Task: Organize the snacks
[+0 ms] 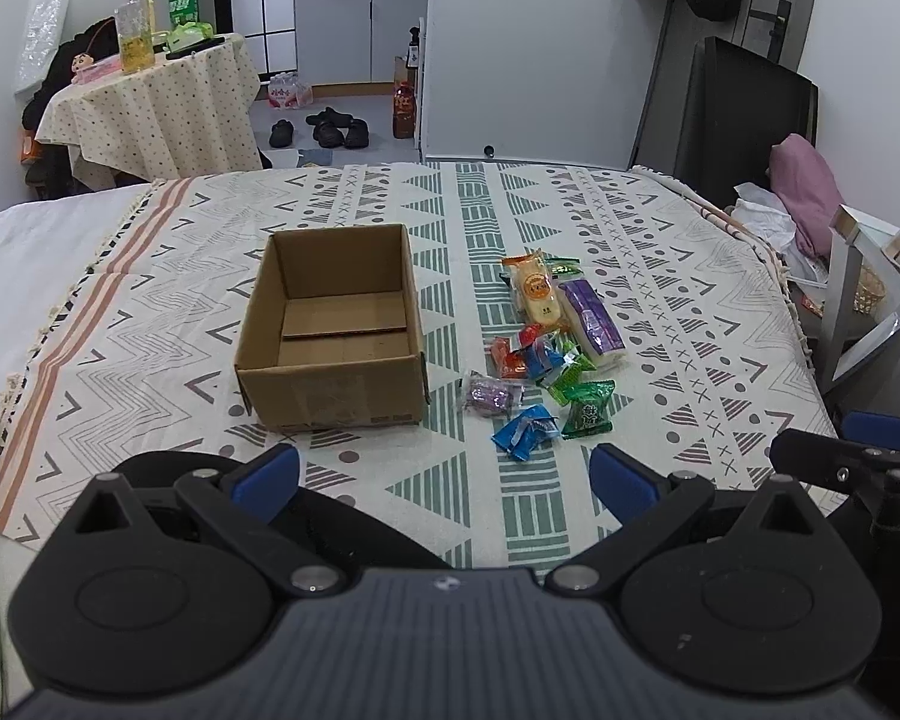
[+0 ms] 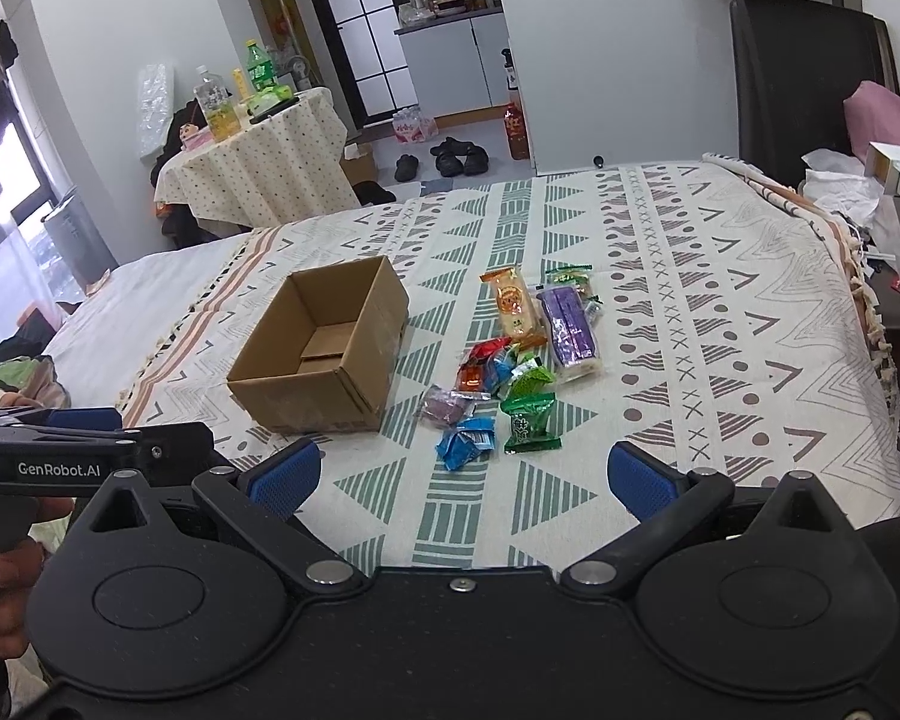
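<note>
Nothing is being carried at this moment, so the sorting appears to be sitting at its very start. The open brown cardboard box [image 1: 330, 330] is standing on the patterned bedspread [image 1: 660, 276], and only its own inner flaps are showing inside it; no snack is lying in it. Just to its right, the heap of wrapped snacks [image 1: 546, 348] is waiting on the cloth: a long orange-labelled pastry pack [image 1: 534, 291] and a long purple-and-white pack [image 1: 591, 321] are lying at the far end, while a small purple sweet [image 1: 489, 396], a blue wrapper [image 1: 525, 431] and a green wrapper [image 1: 588, 411] are lying nearest.

The left gripper [image 1: 444, 477] is hovering over the near edge of the bedspread with its blue pads spread wide and holding nothing. The right gripper [image 2: 465, 474] is doing the same, jaws parted and unloaded, pointing roughly at the near end of the heap.

The next move is probably calling for one gripper to descend on a near wrapper, likely the blue or green one, close on its crinkly edge, and carry it left into the box.
</note>
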Tool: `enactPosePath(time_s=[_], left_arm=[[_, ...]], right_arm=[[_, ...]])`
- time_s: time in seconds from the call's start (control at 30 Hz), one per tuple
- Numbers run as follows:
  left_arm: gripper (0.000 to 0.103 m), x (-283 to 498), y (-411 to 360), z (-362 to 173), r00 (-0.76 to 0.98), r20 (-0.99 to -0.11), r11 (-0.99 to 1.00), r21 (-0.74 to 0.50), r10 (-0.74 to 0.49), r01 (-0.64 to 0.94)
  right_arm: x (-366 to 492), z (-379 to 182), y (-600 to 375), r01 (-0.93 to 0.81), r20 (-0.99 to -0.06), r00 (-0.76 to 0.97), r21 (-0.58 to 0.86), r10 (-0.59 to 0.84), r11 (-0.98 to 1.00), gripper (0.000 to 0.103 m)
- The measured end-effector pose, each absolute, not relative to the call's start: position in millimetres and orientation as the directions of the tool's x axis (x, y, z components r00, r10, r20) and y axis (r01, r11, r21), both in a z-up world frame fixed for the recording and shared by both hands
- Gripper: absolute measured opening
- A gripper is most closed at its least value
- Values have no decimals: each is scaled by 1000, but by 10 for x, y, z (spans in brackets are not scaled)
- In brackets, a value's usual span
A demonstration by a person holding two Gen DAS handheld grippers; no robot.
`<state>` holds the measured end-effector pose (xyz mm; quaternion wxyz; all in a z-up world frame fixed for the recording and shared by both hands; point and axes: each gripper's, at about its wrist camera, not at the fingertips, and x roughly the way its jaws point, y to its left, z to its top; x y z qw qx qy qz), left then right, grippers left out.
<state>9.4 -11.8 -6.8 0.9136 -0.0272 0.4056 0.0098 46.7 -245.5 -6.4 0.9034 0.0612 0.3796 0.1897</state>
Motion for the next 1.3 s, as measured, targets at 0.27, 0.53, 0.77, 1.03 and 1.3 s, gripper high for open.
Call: enactPosePath(time_s=[0.27, 0.53, 0.77, 1.03, 1.3], left_arm=[[102, 316, -206, -202, 649, -761, 998, -51, -16, -36], [102, 563, -246, -339, 631, -775, 996, -79, -31, -48], [100, 800, -289, -520, 605, -794, 992, -114, -53, -62], [100, 1050, -374, -739, 574, -817, 989, -125, -56, -82], [94, 1250, -410, -984, 543, -838, 982, -149, -61, -119]], right_arm=[[622, -168, -2508, -305, -665, 626, 271, 407, 913, 103], [880, -319, -2545, -297, -679, 599, 304, 424, 905, 98], [1130, -452, -2590, -284, -697, 567, 334, 439, 899, 97], [1363, -639, -2601, -257, -720, 540, 351, 436, 900, 93], [1601, -808, -2623, -227, -729, 531, 367, 431, 902, 91]])
